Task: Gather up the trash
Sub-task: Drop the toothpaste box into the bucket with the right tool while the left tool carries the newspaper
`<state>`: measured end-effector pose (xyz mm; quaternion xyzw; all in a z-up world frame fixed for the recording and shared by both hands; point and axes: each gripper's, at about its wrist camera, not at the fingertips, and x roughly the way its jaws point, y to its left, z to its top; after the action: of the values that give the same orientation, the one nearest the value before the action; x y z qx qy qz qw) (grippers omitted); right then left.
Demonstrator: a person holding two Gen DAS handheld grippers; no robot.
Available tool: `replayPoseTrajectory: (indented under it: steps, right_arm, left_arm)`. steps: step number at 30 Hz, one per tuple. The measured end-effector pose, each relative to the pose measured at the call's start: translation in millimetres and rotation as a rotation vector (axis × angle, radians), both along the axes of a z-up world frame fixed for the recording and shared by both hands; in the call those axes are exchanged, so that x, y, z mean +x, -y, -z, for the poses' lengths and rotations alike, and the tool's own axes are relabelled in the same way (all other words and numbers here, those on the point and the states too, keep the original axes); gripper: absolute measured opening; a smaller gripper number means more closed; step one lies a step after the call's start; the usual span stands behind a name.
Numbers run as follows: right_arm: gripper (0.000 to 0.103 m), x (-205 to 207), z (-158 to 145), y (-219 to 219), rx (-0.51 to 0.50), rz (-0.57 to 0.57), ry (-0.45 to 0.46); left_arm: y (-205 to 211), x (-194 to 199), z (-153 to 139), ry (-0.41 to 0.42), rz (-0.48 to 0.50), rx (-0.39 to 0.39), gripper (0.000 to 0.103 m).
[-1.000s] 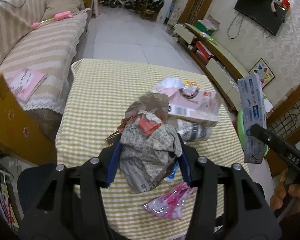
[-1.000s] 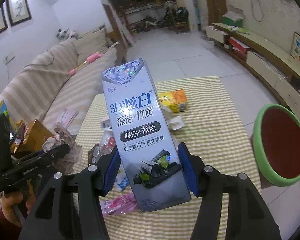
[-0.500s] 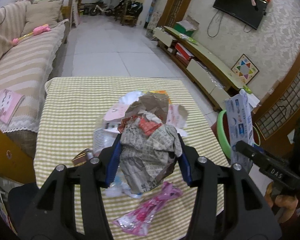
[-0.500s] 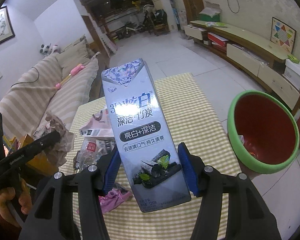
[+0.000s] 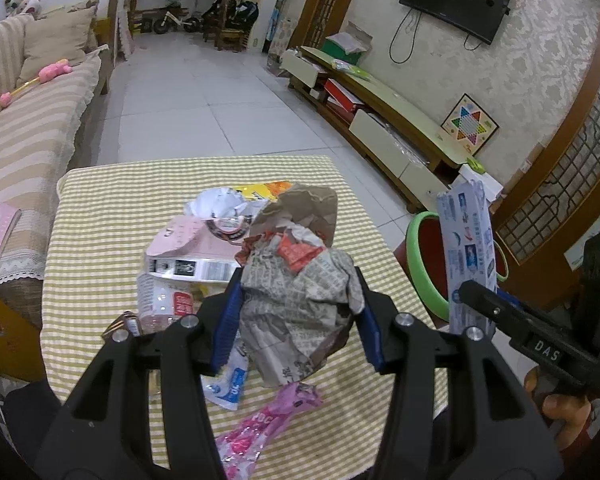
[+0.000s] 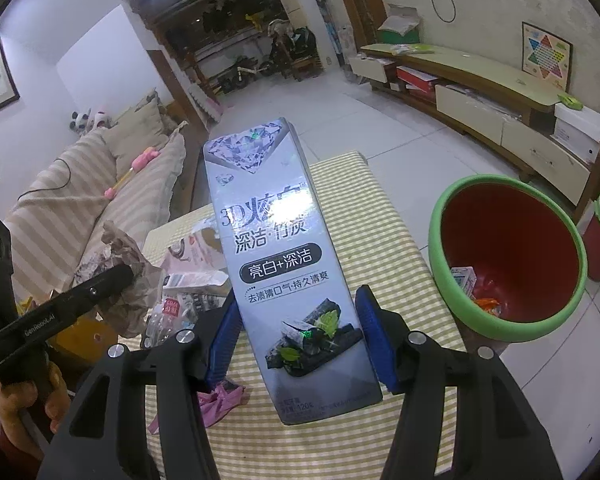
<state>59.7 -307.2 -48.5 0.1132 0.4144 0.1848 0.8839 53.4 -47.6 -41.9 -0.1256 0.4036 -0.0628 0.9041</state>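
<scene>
A: From the left wrist, what is seen?

B: The left hand-held gripper (image 5: pixel 298 322) is clenched on a crumpled newspaper wad (image 5: pixel 300 300), held above the desk (image 5: pixel 112 216). Compared with a second ago, the green-rimmed bin (image 5: pixel 424 280) off the desk's right edge is seen closer.

A: And from the right wrist?

B: The right hand-held gripper (image 6: pixel 298 338) is clamped on the toothpaste box (image 6: pixel 278 264). The bin (image 6: pixel 508 256) has grown larger and its inside is now exposed, so dropping is judged near.
</scene>
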Motion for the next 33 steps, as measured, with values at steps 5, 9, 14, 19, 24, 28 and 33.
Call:
replayPoseTrajectory:
  steps: [5, 9, 14, 19, 24, 28, 33]
  right_arm:
    - [0.055, 3, -1, 10, 0.004, 0.019, -0.002]
    - [0.055, 4, 0, 22, 0.007, 0.047, -0.005]
    - [0.055, 13, 6, 45, 0.013, 0.102, -0.020]
    - [0.049, 21, 11, 73, 0.016, 0.181, -0.030]
    - [0.048, 31, 18, 113, 0.013, 0.274, -0.039]
    - [0.048, 45, 23, 141, -0.003, 0.338, -0.043]
    - [0.057, 62, 31, 168, 0.001, 0.402, -0.072]
  left_arm:
    - [13, 8, -1, -0.002, 0.026, 0.005, 0.049]
    - [26, 17, -2, 0.000, 0.049, 0.003, 0.049]
    - [43, 28, -1, 0.005, 0.089, 0.013, 0.049]
    - [56, 42, 2, 0.001, 0.118, 0.012, 0.049]
    - [83, 62, 6, 0.000, 0.174, 0.000, 0.049]
    - [108, 77, 6, 0.003, 0.226, -0.018, 0.049]
    - [144, 87, 6, 0.004, 0.304, -0.032, 0.049]
